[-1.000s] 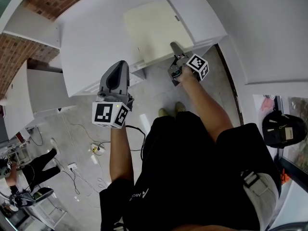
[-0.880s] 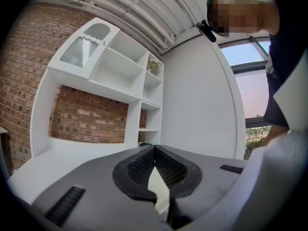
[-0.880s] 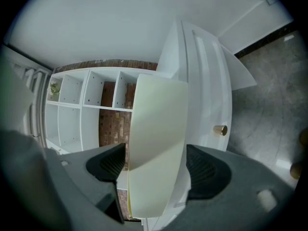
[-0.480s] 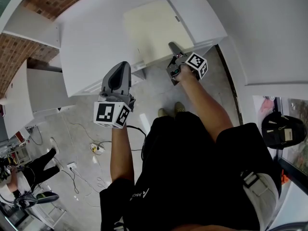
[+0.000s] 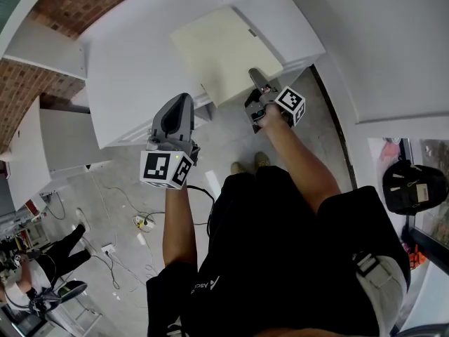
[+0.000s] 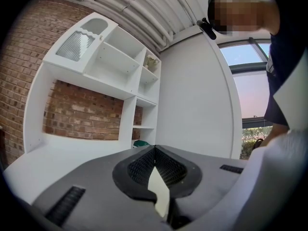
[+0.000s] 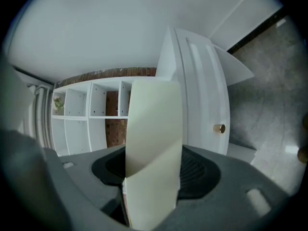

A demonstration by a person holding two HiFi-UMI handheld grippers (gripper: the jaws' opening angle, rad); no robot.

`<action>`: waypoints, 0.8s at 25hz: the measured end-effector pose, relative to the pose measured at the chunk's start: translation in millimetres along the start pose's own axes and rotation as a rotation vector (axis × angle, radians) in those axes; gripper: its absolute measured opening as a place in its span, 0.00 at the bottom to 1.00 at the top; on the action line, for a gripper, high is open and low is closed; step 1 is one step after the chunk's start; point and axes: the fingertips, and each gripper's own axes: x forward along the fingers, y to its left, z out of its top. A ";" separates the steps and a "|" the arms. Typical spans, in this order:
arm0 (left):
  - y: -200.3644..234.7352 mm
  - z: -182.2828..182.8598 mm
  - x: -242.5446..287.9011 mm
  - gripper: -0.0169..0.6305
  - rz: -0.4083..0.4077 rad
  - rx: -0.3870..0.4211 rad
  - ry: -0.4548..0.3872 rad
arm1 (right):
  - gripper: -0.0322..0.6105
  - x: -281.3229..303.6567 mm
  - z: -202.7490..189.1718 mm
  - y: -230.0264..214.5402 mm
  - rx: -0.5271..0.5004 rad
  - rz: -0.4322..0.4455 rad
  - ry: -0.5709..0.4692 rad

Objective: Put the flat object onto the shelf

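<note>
The flat object is a cream square board [image 5: 224, 51] lying over the white table top [image 5: 133, 69]. My right gripper [image 5: 255, 74] has the board's near edge between its jaws. They have just been closing and now press on it. In the right gripper view the board [image 7: 154, 124] stands edge-on between the pads and hides the right gripper [image 7: 153, 150] tips. My left gripper [image 5: 181, 100] hangs in the air over the table's front edge, shut and holding nothing. The left gripper [image 6: 155, 149] points at the white shelf unit [image 6: 120, 66] on the brick wall.
A white cabinet door with a brass knob [image 7: 219, 128] stands at the right. Cables and a socket strip [image 5: 140, 220] lie on the grey floor. A second person [image 5: 49, 258] stands at lower left. A green thing [image 6: 141, 143] sits low in the shelf unit.
The right gripper's jaws have closed on the board's near edge, and the board looks slightly larger and shifted left in the picture. The left gripper has hardly moved.
</note>
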 end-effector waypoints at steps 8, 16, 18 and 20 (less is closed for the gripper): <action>-8.2 6.1 9.9 0.02 -0.024 0.000 -0.018 | 0.48 -29.3 3.3 45.9 0.101 0.072 -0.078; -18.3 20.8 21.5 0.02 -0.070 -0.010 -0.065 | 0.48 -63.3 25.8 119.6 0.068 0.115 -0.158; -22.4 28.5 24.6 0.02 -0.086 -0.008 -0.085 | 0.48 -70.3 32.8 136.0 0.049 0.117 -0.178; -25.2 34.9 27.1 0.02 -0.102 -0.006 -0.100 | 0.48 -75.1 41.0 150.6 0.025 0.117 -0.196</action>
